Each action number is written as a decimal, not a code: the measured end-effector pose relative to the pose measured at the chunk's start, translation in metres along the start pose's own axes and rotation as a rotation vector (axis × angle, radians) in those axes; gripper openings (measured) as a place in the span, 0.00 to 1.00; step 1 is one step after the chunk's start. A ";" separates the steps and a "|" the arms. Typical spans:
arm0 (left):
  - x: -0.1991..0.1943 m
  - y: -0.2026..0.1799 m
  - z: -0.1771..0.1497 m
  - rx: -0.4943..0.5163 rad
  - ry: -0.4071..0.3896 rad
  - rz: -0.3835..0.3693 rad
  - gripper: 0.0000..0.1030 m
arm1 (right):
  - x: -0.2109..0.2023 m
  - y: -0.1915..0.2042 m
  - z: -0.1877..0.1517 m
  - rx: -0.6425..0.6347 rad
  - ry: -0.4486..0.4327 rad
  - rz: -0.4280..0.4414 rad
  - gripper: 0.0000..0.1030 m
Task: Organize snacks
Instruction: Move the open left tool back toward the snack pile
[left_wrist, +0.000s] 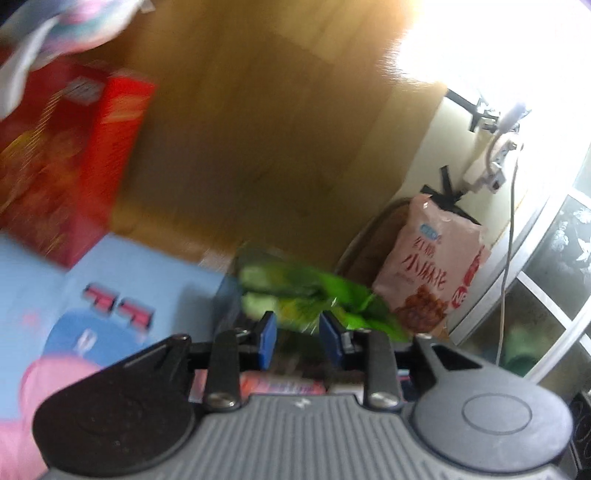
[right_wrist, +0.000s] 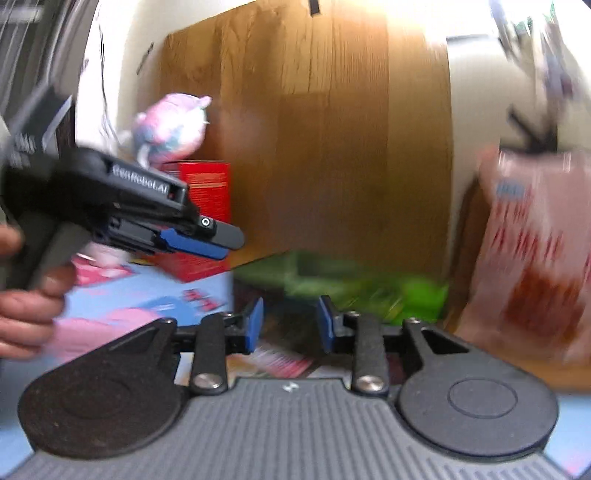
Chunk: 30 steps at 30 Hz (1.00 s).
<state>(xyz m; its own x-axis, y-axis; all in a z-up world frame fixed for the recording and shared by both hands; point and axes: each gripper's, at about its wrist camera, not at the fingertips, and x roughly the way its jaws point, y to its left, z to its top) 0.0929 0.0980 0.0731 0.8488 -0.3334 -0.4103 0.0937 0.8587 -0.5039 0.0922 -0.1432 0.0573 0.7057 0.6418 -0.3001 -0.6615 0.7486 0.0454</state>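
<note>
Red box (left_wrist: 55, 155) left, pink bag (left_wrist: 432, 273) right of green packet (left_wrist: 314, 295)

In the upper left of the left wrist view we see a blurred plush toy (left_wrist: 66, 26) in pink, blue and white; in the right wrist view it sits left of centre, above a red edge. A wooden panel (left_wrist: 258, 129) fills the middle of both views, with a pale wall (left_wrist: 436, 147) to its right. At the right edge of the left wrist view we find a white cable (left_wrist: 511, 206) hanging from a small white fitting (left_wrist: 480, 173), and beneath them a white-framed glass panel (left_wrist: 565, 236) bearing a flower pattern.
</note>
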 end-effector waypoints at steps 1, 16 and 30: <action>-0.006 0.007 -0.006 -0.021 0.005 0.003 0.26 | -0.005 0.003 -0.005 0.024 0.010 0.025 0.34; -0.002 0.040 -0.060 -0.065 0.080 0.080 0.32 | -0.007 0.046 -0.047 -0.029 0.304 0.082 0.32; -0.003 0.043 -0.060 -0.093 0.081 0.087 0.39 | -0.019 0.020 -0.052 0.108 0.274 -0.025 0.46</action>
<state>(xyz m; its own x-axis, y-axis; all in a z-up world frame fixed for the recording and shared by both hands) 0.0633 0.1125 0.0067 0.8064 -0.2926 -0.5138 -0.0303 0.8474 -0.5300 0.0523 -0.1490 0.0146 0.6164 0.5653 -0.5481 -0.6037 0.7862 0.1319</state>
